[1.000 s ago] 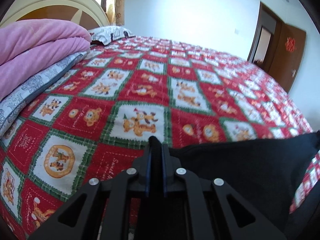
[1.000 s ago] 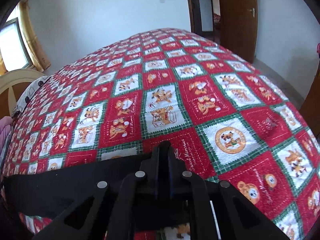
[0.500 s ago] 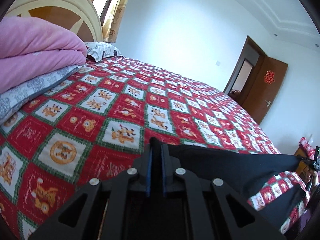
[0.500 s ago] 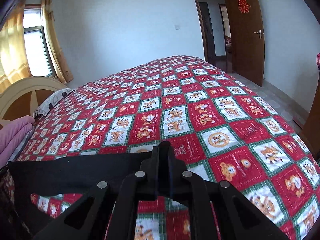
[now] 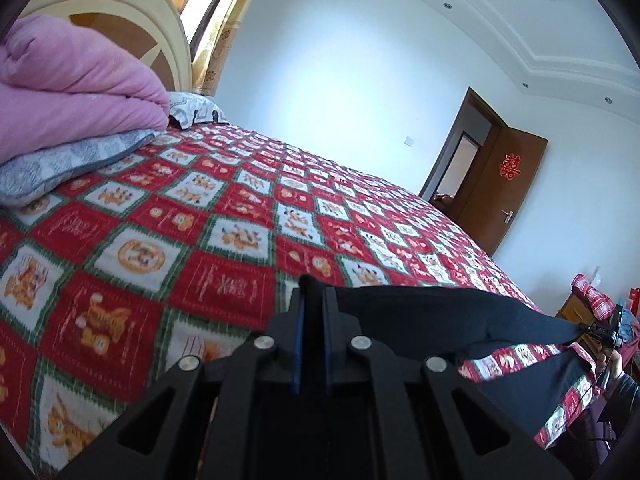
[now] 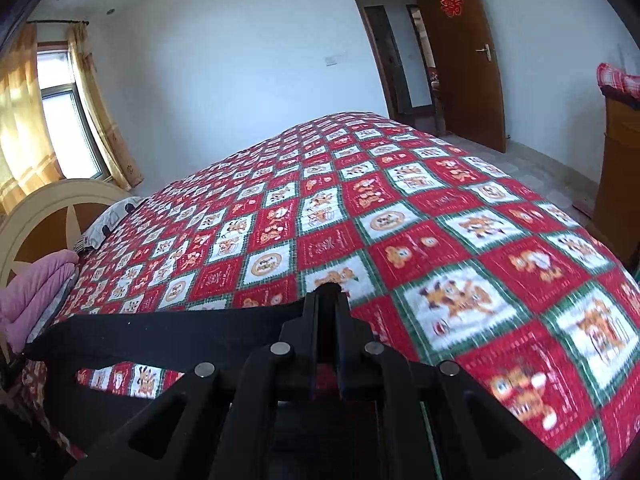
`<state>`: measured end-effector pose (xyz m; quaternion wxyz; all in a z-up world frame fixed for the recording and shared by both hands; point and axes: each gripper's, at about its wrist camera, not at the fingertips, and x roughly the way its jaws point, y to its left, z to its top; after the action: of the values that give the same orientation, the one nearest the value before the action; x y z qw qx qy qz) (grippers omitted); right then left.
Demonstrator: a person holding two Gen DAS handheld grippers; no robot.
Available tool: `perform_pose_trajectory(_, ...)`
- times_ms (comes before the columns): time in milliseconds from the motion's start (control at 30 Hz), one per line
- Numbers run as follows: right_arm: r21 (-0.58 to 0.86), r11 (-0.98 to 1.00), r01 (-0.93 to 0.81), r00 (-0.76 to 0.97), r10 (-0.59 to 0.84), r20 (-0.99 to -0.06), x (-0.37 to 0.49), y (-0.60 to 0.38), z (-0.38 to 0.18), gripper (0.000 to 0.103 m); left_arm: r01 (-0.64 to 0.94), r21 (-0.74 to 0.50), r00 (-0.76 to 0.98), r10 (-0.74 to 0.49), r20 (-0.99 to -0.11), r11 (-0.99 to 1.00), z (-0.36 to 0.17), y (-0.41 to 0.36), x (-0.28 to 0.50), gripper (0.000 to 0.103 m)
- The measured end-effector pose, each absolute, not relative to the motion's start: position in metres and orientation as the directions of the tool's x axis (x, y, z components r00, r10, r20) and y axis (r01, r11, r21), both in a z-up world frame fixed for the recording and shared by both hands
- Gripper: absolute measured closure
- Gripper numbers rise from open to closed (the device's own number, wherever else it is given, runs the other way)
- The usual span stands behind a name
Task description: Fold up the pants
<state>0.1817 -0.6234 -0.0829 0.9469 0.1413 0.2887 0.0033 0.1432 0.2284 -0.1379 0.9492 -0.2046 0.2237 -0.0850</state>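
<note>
Both grippers, left (image 5: 311,292) and right (image 6: 328,300), have lifted higher, jaws clamped on the pants (image 5: 448,316), now stretched taut above the bed's (image 5: 224,208) near edge, ready for laying flat.

Matt black cloth pants (image 5: 440,312), quilted bedspread (image 5: 240,216)

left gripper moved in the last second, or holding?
Yes. The left gripper, shut on the black pants, has risen and tipped up: the wooden door sits lower in its view, and ceiling now shows above it.
</note>
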Motion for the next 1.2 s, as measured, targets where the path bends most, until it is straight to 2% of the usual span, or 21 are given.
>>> perform_pose_trajectory(267, 0.301, 0.947, 0.109, 0.837, 0.076, -0.542, 0.146, -0.635, -0.097, 0.096, 0.068, -0.449, 0.874, -0.270, -0.403, 0.891, -0.163, 0.235, 0.117, 0.095)
perform_pose_trajectory(333, 0.307, 0.943, 0.127, 0.841, 0.062, -0.538, 0.135, -0.641, -0.100, 0.100, 0.083, -0.448, 0.870, -0.284, -0.403, 0.890, -0.169, 0.235, 0.112, 0.095)
perform_pose_trajectory(533, 0.328, 0.924, 0.196, 0.837, 0.017, -0.547, 0.113, -0.667, -0.110, 0.100, 0.119, -0.387, 0.845, -0.298, -0.444, 0.914, -0.183, 0.228, 0.103, 0.095)
perform_pose_trajectory(767, 0.319, 0.939, 0.125, 0.848, 0.066, -0.525, 0.094, -0.632, -0.082, 0.099, 0.141, -0.334, 0.840, -0.291, -0.459, 0.932, -0.185, 0.223, 0.097, 0.095)
perform_pose_trajectory(833, 0.283, 0.959, 0.035, 0.825, 0.132, -0.549, 0.103, -0.587, -0.072, 0.094, 0.143, -0.314, 0.841, -0.282, -0.462, 0.939, -0.185, 0.222, 0.096, 0.094)
perform_pose_trajectory(867, 0.239, 0.971, -0.009, 0.808, 0.147, -0.570, 0.108, -0.562, -0.069, 0.079, 0.146, -0.292, 0.842, -0.274, -0.465, 0.945, -0.185, 0.219, 0.095, 0.094)
perform_pose_trajectory(900, 0.192, 0.980, -0.053, 0.793, 0.158, -0.589, 0.113, -0.539, -0.067, 0.055, 0.151, -0.274, 0.843, -0.268, -0.467, 0.950, -0.184, 0.218, 0.094, 0.094)
perform_pose_trajectory(933, 0.133, 0.983, -0.125, 0.770, 0.181, -0.611, 0.118, -0.506, -0.068, 0.046, 0.153, -0.258, 0.844, -0.262, -0.468, 0.954, -0.184, 0.216, 0.093, 0.094)
perform_pose_trajectory(967, 0.099, 0.980, -0.171, 0.759, 0.195, -0.621, 0.118, -0.485, -0.069, 0.043, 0.156, -0.241, 0.845, -0.256, -0.470, 0.958, -0.184, 0.214, 0.091, 0.094)
perform_pose_trajectory(1067, -0.004, 0.944, -0.331, 0.700, 0.242, -0.672, 0.122, -0.415, -0.087, 0.043, 0.167, -0.185, 0.845, -0.238, -0.479, 0.968, -0.183, 0.211, 0.087, 0.093)
perform_pose_trajectory(1200, -0.185, 0.864, -0.468, 0.662, 0.204, -0.721, 0.124, -0.347, -0.123, 0.043, 0.186, -0.086, 0.846, -0.204, -0.493, 0.979, -0.184, 0.204, 0.081, 0.092)
